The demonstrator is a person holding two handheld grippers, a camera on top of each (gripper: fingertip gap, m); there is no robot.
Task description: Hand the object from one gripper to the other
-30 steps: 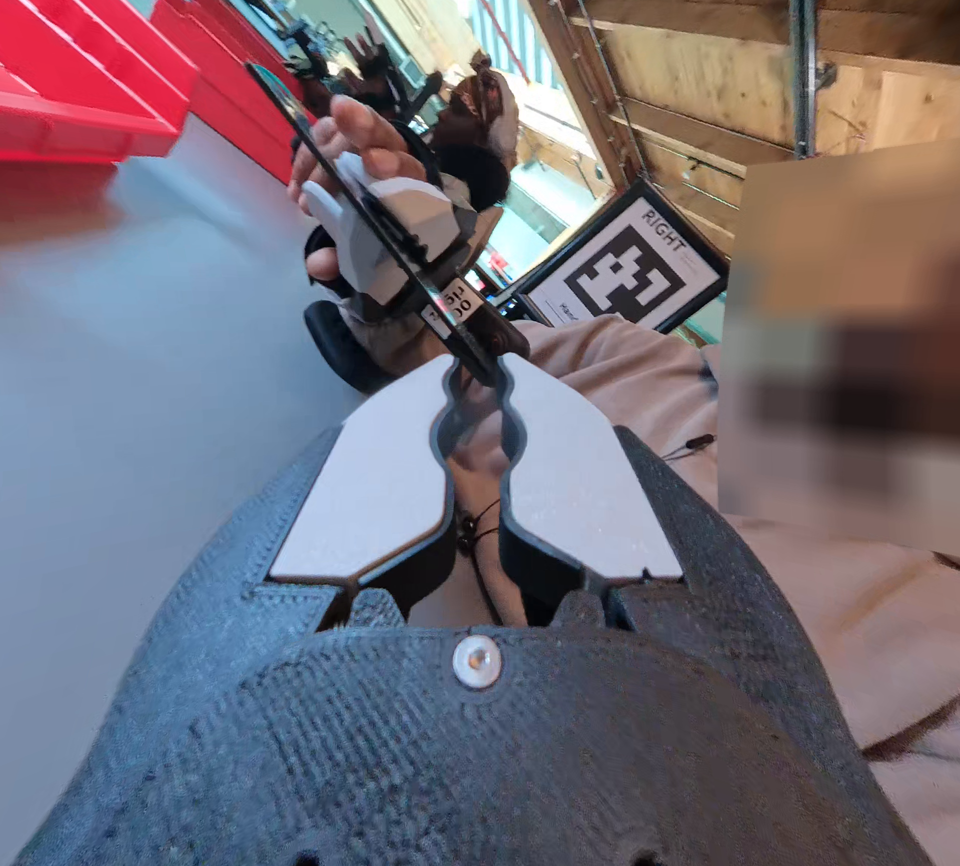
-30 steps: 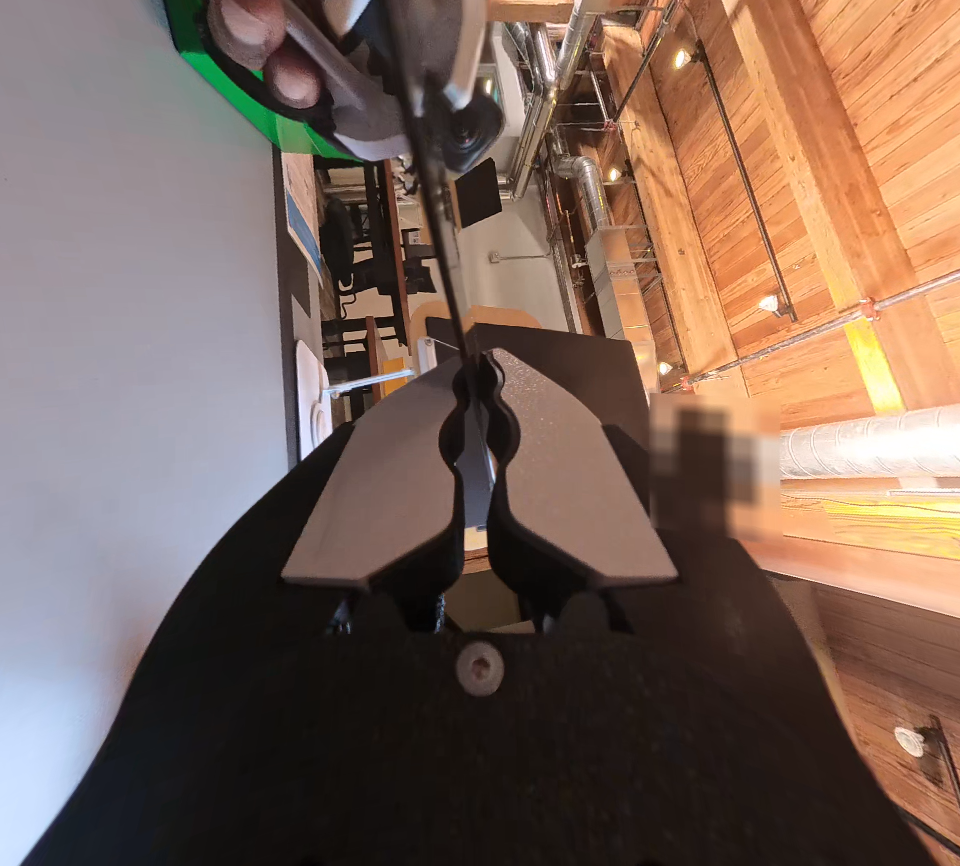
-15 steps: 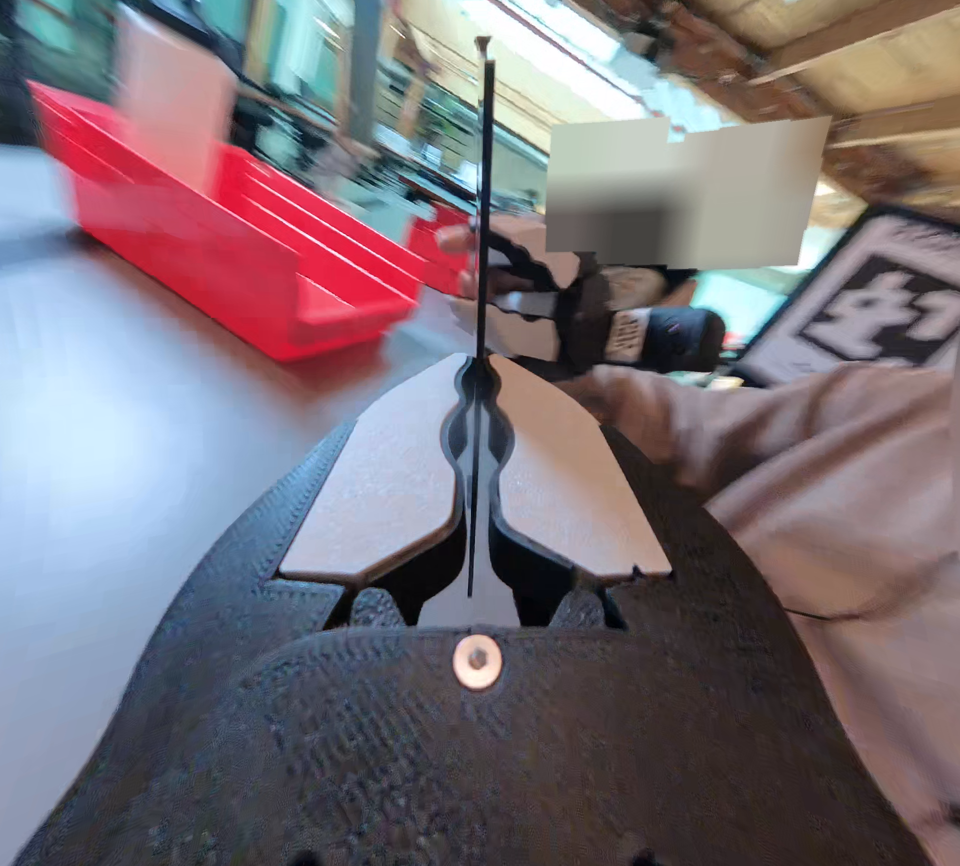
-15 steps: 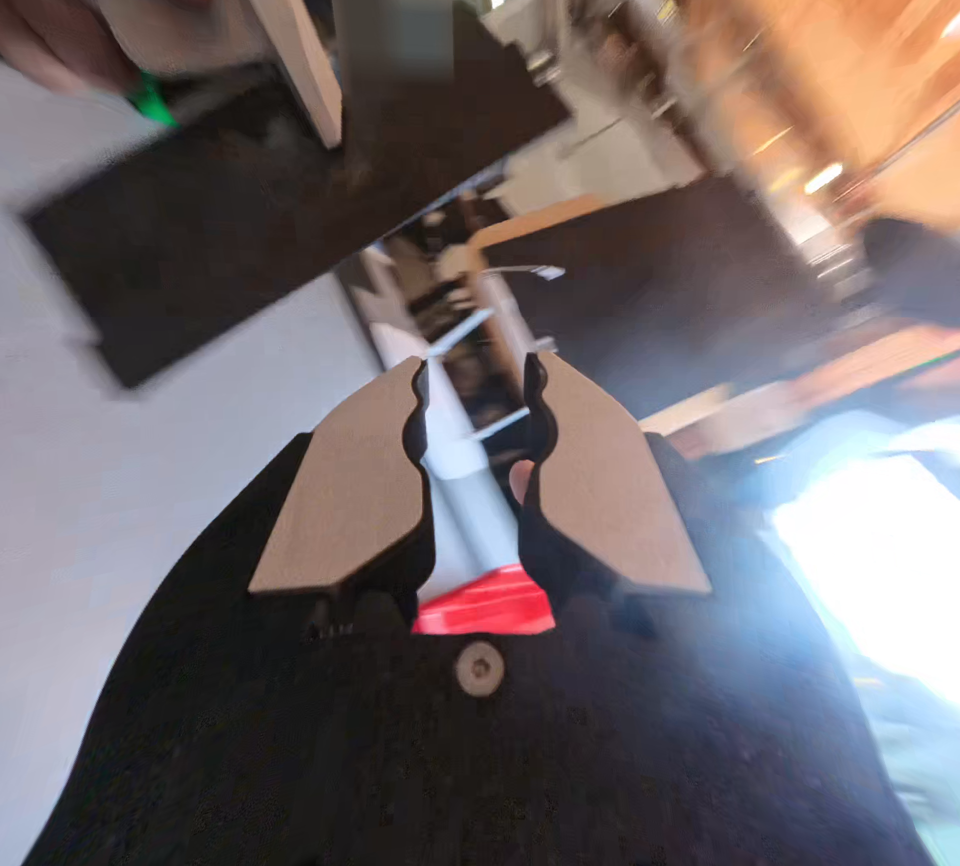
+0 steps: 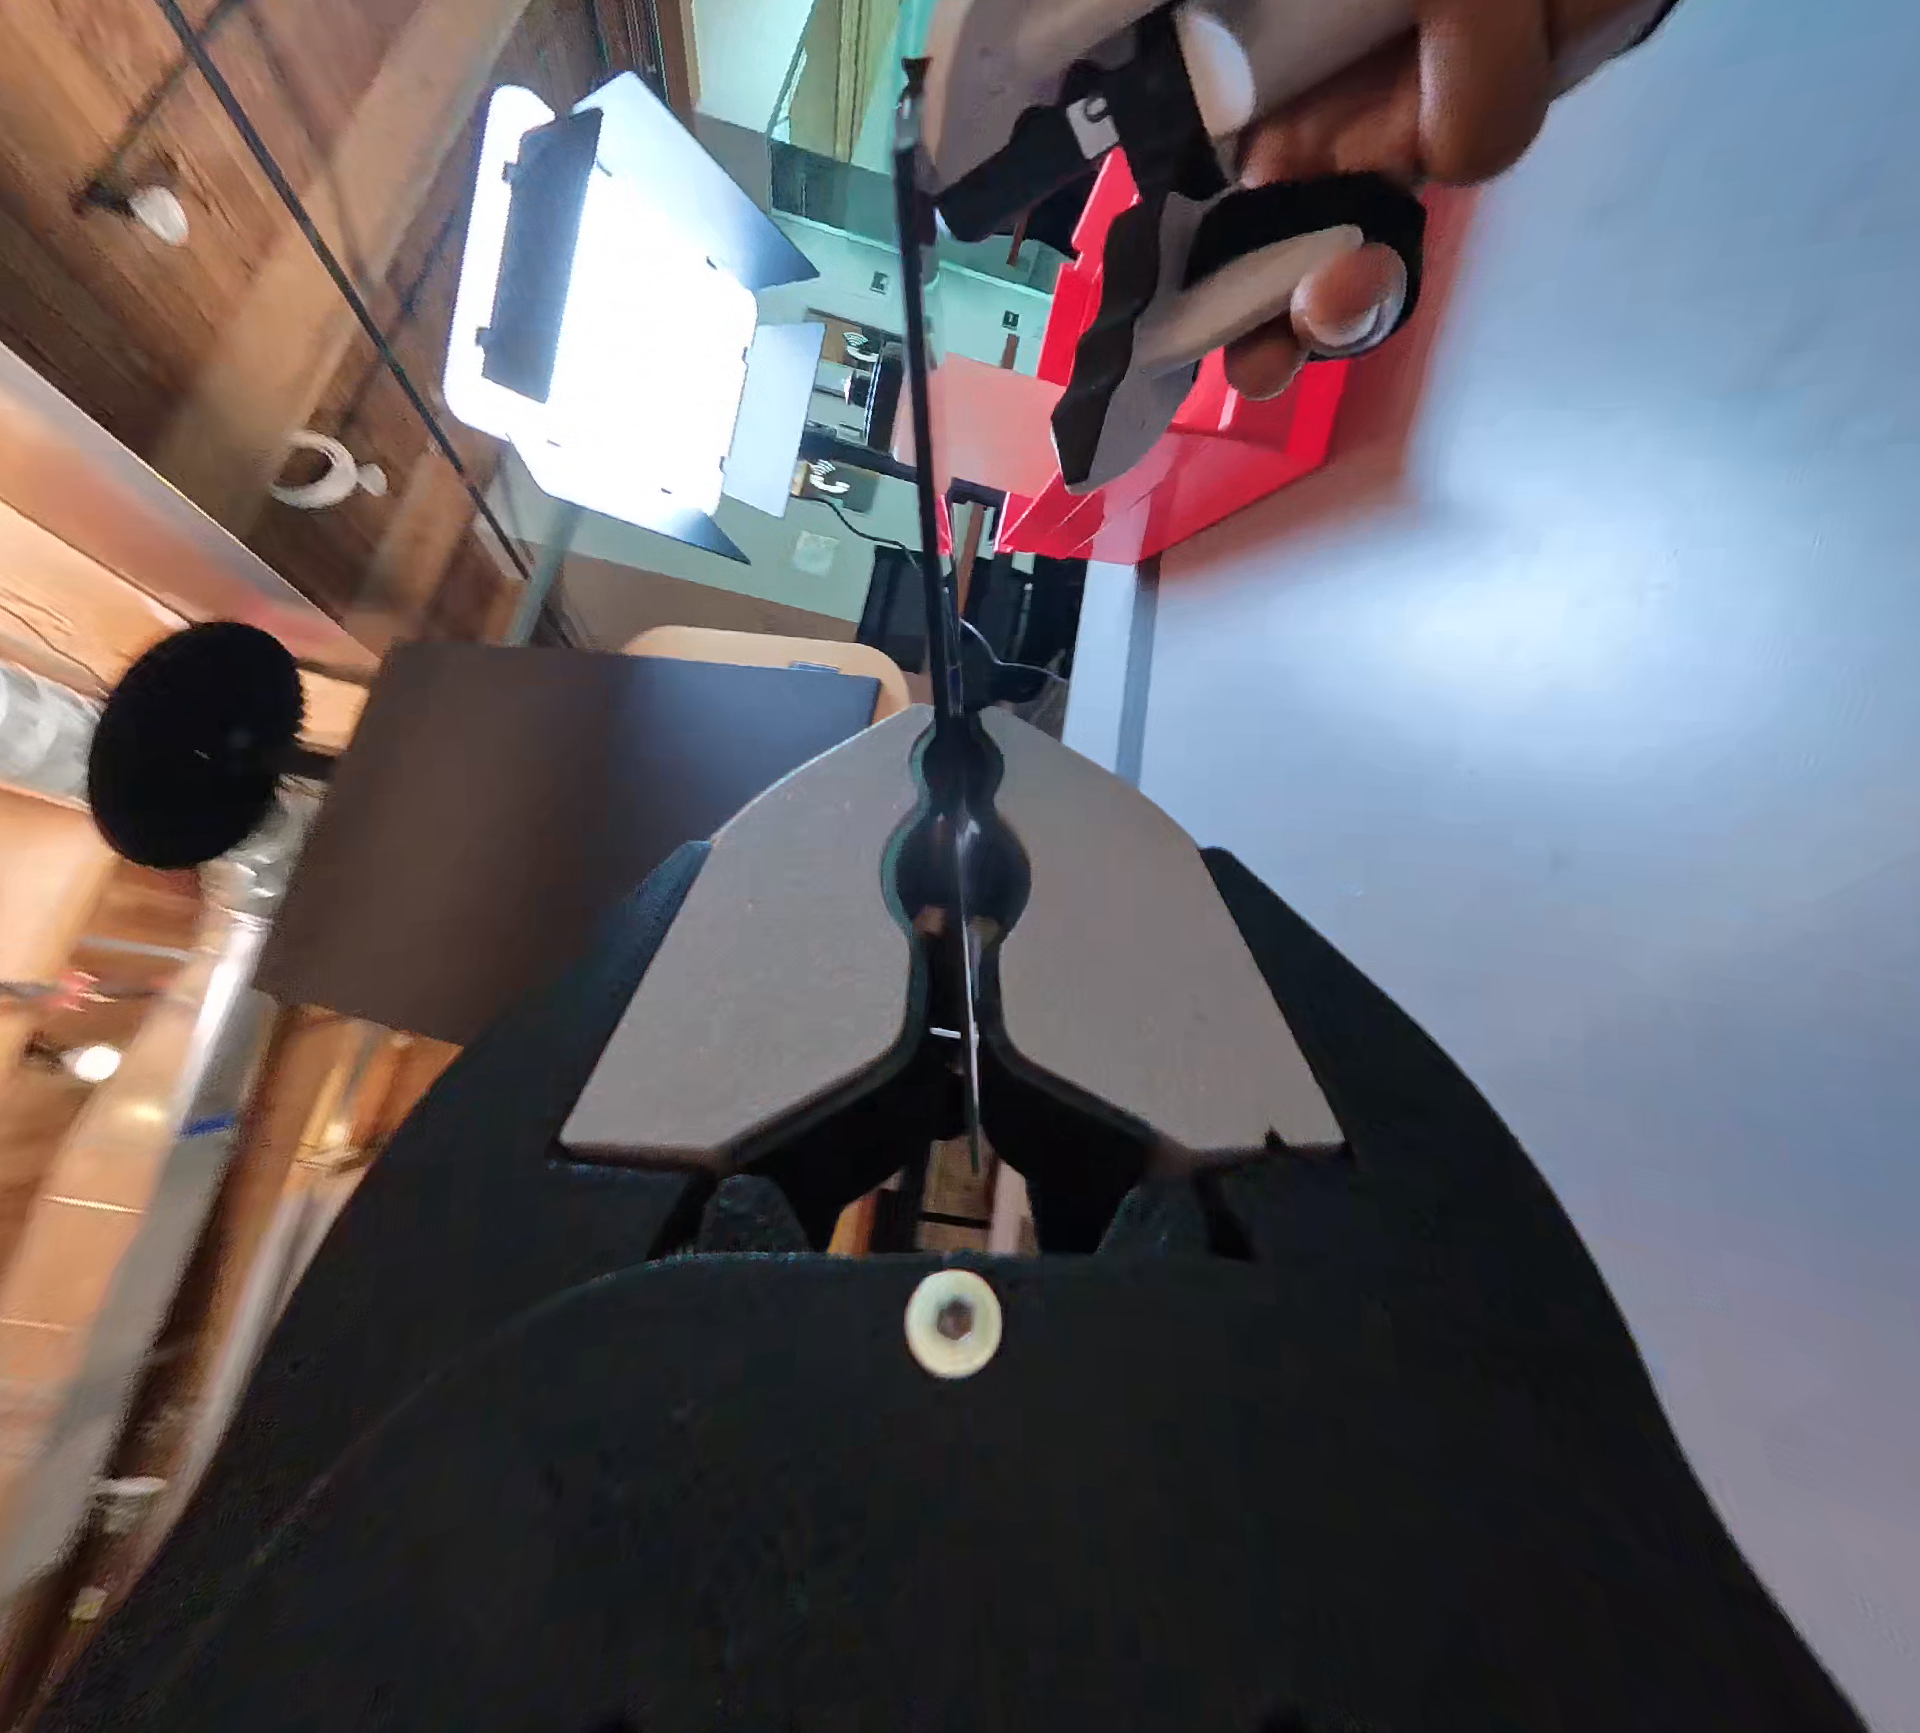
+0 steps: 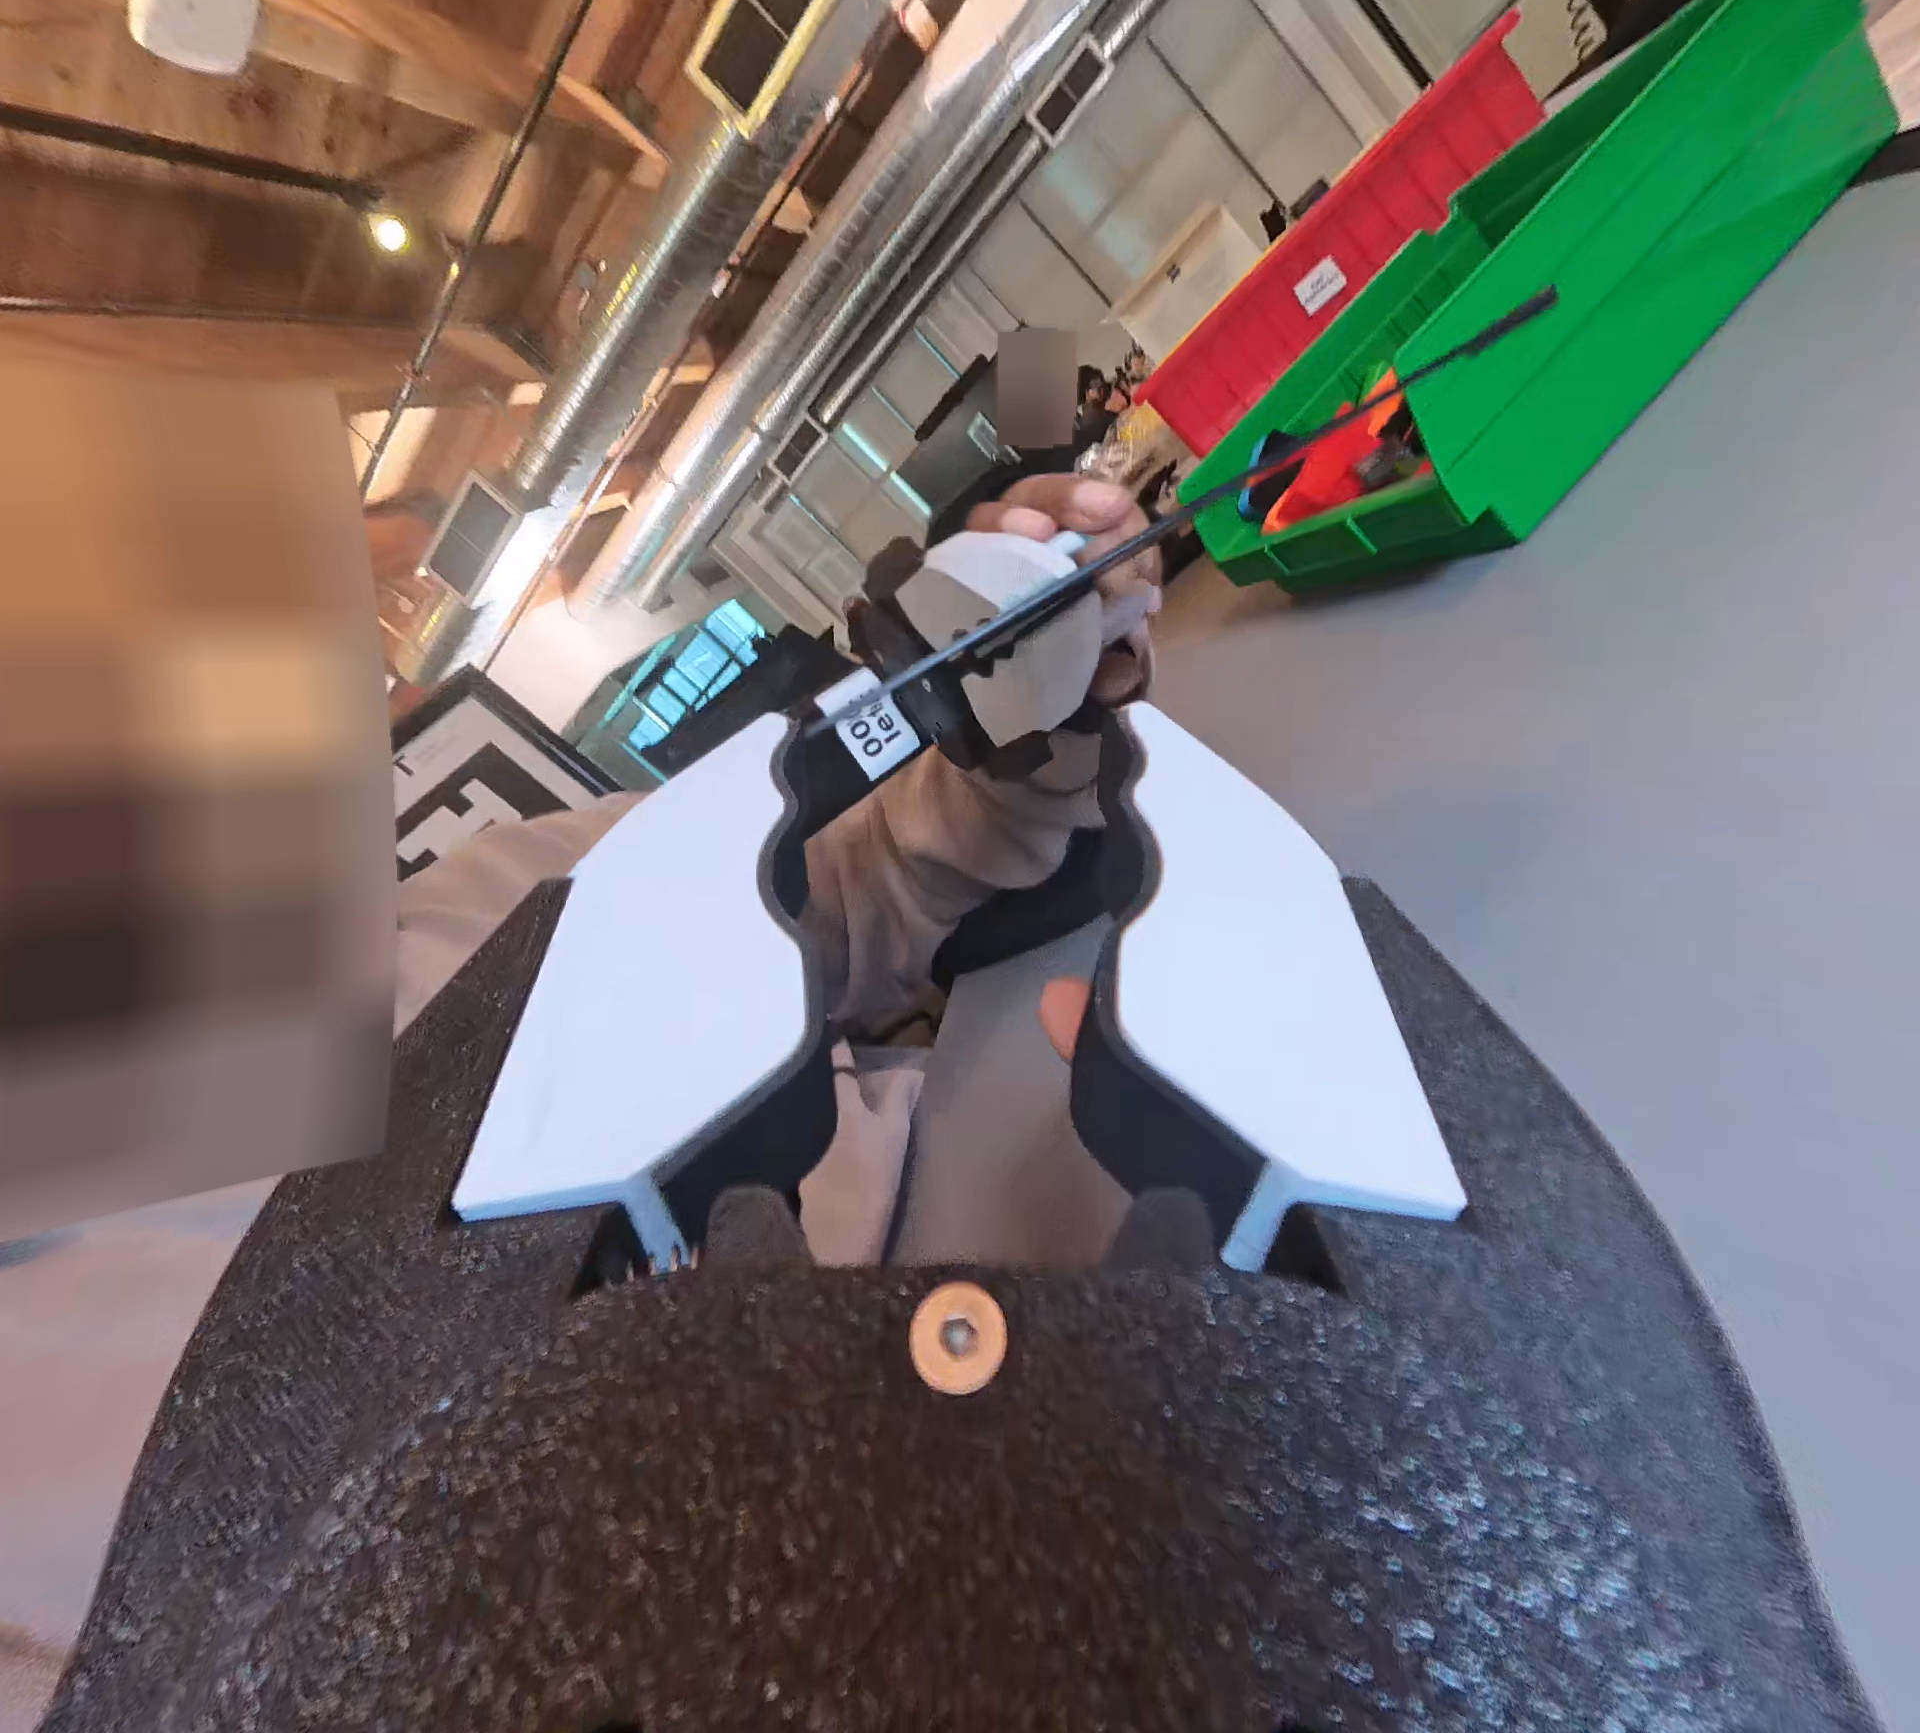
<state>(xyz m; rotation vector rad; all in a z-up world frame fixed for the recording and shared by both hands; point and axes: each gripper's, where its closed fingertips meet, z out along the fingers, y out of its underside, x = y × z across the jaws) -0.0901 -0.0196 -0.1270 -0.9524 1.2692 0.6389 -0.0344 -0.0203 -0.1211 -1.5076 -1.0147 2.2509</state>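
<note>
Between left gripper (image 5: 951, 733) pads: one thin black object (image 5: 928, 447).

Thin flat black card (image 5: 928, 478), seen edge-on, clamped in left gripper (image 5: 954, 733).

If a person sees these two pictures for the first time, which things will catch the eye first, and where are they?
The thin flat black sheet, seen edge-on, stands clamped in the shut left gripper at the centre. In the right wrist view, the right gripper gapes open and empty, with bright green plastic bins and a red plastic bin on the grey table behind.
</note>
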